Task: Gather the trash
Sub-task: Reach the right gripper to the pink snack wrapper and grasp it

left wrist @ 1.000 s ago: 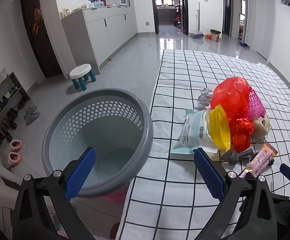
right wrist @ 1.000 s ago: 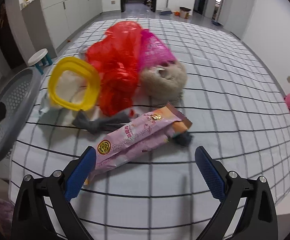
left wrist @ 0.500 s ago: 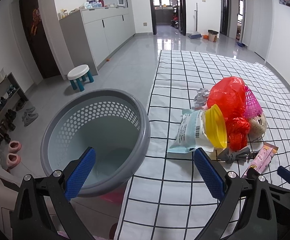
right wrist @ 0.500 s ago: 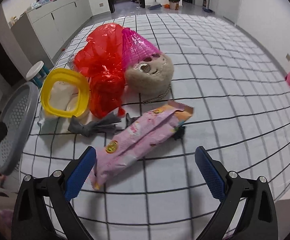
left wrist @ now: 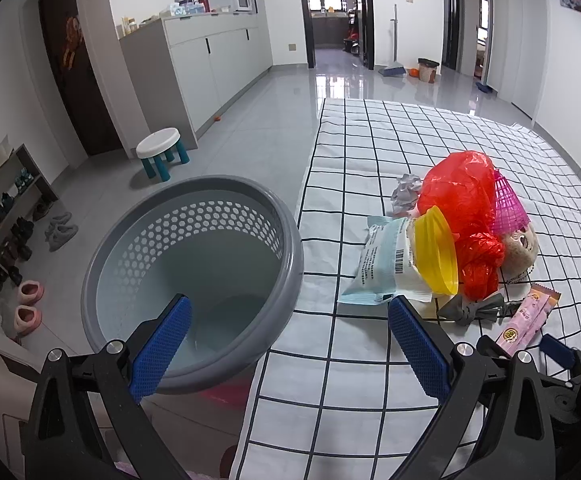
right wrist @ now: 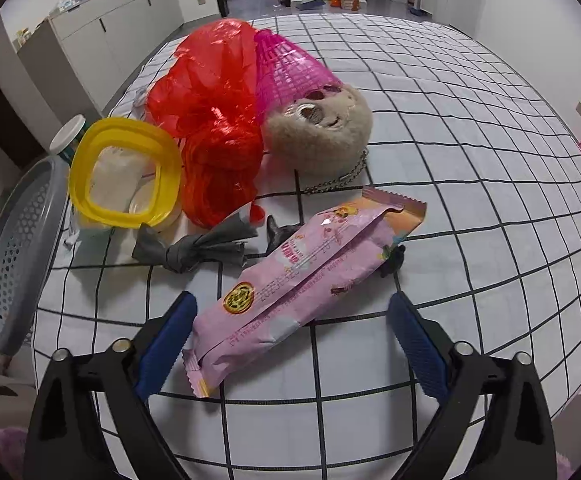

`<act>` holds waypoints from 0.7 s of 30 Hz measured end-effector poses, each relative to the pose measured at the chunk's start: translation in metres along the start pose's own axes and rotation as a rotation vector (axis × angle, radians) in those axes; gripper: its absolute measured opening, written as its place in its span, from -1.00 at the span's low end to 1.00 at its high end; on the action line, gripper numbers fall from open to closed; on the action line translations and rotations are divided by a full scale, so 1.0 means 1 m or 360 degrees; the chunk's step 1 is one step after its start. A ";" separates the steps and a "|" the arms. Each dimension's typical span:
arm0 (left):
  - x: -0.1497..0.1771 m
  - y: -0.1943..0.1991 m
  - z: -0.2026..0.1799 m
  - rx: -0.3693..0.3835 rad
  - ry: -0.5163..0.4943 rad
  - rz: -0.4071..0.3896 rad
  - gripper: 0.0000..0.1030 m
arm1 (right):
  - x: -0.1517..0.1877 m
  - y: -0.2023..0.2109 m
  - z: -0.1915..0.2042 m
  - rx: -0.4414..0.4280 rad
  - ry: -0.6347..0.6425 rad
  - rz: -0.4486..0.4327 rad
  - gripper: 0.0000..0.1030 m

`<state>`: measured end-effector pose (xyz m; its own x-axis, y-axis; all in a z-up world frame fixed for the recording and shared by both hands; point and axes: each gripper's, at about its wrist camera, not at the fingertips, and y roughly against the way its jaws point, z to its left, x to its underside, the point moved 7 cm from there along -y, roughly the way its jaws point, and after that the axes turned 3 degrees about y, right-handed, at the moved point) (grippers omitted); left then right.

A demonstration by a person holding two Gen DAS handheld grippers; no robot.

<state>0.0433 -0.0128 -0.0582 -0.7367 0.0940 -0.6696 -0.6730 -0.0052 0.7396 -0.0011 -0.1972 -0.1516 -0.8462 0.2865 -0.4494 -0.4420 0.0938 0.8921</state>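
The pink wrapper (right wrist: pixel 306 280) lies on the checked cloth (right wrist: pixel 450 160) just in front of the red bag (right wrist: pixel 210 100), and the right gripper (right wrist: pixel 290 336), jaws closing around its near end without pressing yet, must next pinch it.

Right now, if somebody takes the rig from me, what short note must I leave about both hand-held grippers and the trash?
Left hand-held gripper: open, empty, held by the grey basket at the table's edge.
Right hand-held gripper: open, its jaws have just been closing around the near end of the pink wrapper; the pads do not press it yet.
On the checked tablecloth: pink wrapper, grey knotted scrap, yellow tub, red plastic bag, pink net, plush toy, blue-white packet.
Done: nothing visible in the basket.
Left: grip the wrapper, drop it in the basket, then the other trash.
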 end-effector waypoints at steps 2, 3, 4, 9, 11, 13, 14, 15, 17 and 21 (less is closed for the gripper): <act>-0.001 -0.001 0.000 0.0006 0.0004 0.0000 0.88 | 0.003 0.002 0.002 0.0025 0.0036 -0.0011 0.43; -0.001 -0.001 0.000 0.0007 0.0003 0.0000 0.88 | 0.003 0.003 0.003 0.0029 0.0049 -0.0015 0.31; 0.000 -0.001 -0.001 0.0005 0.0000 -0.0001 0.88 | 0.004 0.004 0.004 0.0037 0.0064 -0.0022 0.18; -0.001 0.000 0.001 0.0008 0.0009 -0.0005 0.88 | 0.005 0.007 0.007 0.0020 0.0099 -0.0038 -0.21; -0.001 0.000 0.001 0.0017 0.0017 0.0001 0.88 | 0.007 0.008 0.006 0.0005 0.0103 -0.0043 -0.28; 0.000 -0.002 0.001 0.0020 0.0016 0.0009 0.88 | 0.008 0.013 0.010 -0.0004 0.0111 -0.0053 -0.33; 0.001 -0.003 0.000 0.0019 0.0013 0.0015 0.88 | 0.008 0.016 0.009 -0.0008 0.0115 -0.0060 -0.34; 0.001 -0.004 -0.001 0.0019 0.0010 0.0018 0.88 | 0.008 0.017 0.009 -0.0012 0.0118 -0.0067 -0.36; 0.002 -0.004 -0.002 0.0019 0.0003 0.0021 0.88 | 0.009 0.023 0.007 -0.0027 0.0121 -0.0080 -0.38; 0.002 -0.005 -0.003 0.0018 0.0004 0.0016 0.88 | 0.009 0.034 -0.002 -0.0055 0.0116 -0.0100 -0.46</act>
<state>0.0450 -0.0154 -0.0635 -0.7436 0.0916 -0.6623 -0.6648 0.0051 0.7470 -0.0243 -0.1928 -0.1254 -0.8355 0.2106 -0.5076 -0.5036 0.0763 0.8606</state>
